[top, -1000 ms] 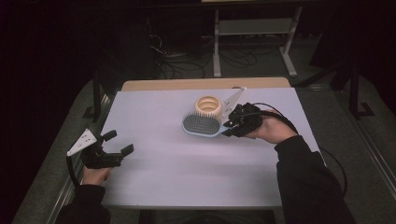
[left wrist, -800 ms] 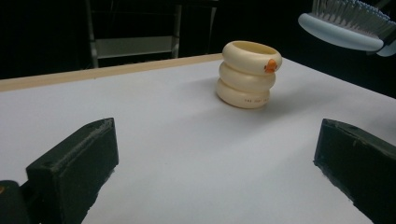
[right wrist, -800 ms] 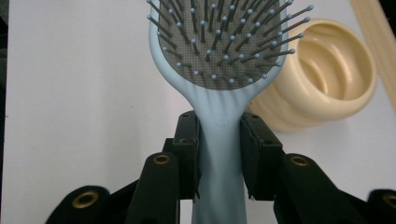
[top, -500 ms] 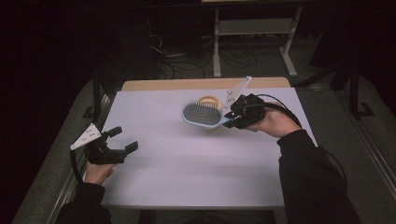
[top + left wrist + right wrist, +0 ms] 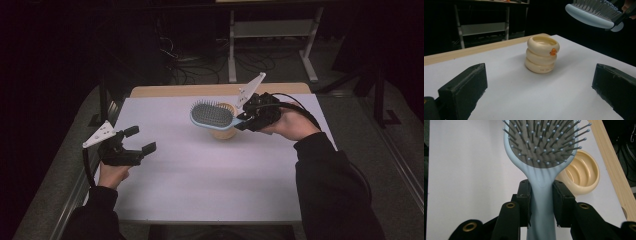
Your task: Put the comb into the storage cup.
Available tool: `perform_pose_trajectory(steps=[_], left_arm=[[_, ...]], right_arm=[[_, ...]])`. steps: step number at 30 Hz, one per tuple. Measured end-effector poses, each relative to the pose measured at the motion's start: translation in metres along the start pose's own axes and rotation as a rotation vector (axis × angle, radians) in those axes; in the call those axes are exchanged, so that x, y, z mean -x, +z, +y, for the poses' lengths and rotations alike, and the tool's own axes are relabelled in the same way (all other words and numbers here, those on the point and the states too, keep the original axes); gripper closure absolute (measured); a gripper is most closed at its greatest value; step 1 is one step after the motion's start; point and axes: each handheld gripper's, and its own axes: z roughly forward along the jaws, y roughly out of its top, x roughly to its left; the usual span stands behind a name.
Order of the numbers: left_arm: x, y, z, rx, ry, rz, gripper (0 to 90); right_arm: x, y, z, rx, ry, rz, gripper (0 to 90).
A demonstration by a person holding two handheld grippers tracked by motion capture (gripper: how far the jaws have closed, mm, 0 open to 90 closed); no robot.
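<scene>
A light blue hairbrush (image 5: 212,115) hangs in the air, bristles up, above a cream ribbed cup (image 5: 226,131). My right gripper (image 5: 245,120) is shut on its handle; in the right gripper view both pads squeeze the hairbrush (image 5: 541,157) handle, with the cup (image 5: 581,173) below and to the right. My left gripper (image 5: 140,140) is held open at the left of the table, nothing between its fingers. In the left gripper view the cup (image 5: 541,58), with an orange duck mark, stands upright ahead, and the brush head (image 5: 591,13) floats at the upper right.
A white sheet (image 5: 200,190) covers the table, with a bare wooden strip (image 5: 175,91) along the far edge. A metal frame (image 5: 270,35) and cables stand on the dark floor beyond.
The right gripper has lifted the hairbrush off the table to above the cup. The left gripper has risen and moved a little to the right, still open.
</scene>
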Motion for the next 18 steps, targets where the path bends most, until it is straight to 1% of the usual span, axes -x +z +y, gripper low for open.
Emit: perform_pose_trajectory(steps=[4,5,9,12,13,14,15,16,18], left_arm=[[0.001,0.007,0.010,-0.002,-0.010,-0.009,0.0],[0.001,0.007,0.010,-0.002,-0.010,-0.009,0.0],[0.004,0.017,0.020,0.011,-0.028,-0.028,0.0],[0.008,0.023,0.026,0.016,-0.028,-0.041,0.0],[0.008,0.023,0.026,0.016,-0.028,-0.041,0.0],[0.010,0.029,0.029,0.015,-0.032,-0.051,0.0],[0.010,0.029,0.029,0.015,-0.032,-0.051,0.0],[0.013,0.033,0.032,0.013,-0.029,-0.060,0.0],[0.015,0.036,0.034,0.014,-0.030,-0.066,0.0]], right_arm=[[0.000,-0.002,0.003,0.005,-0.001,-0.002,68.3],[0.000,-0.002,0.003,0.005,-0.001,-0.002,68.3],[0.000,-0.001,0.005,0.019,-0.001,-0.004,68.3],[0.001,0.000,0.006,0.024,0.000,-0.009,68.3],[0.001,0.000,0.006,0.026,0.000,-0.011,68.3],[0.001,0.000,0.007,0.029,0.004,-0.012,68.3],[0.002,0.000,0.007,0.033,0.007,-0.015,68.3],[0.002,0.000,0.008,0.041,0.006,-0.016,68.3],[0.002,0.000,0.008,0.046,0.007,-0.018,68.3]])
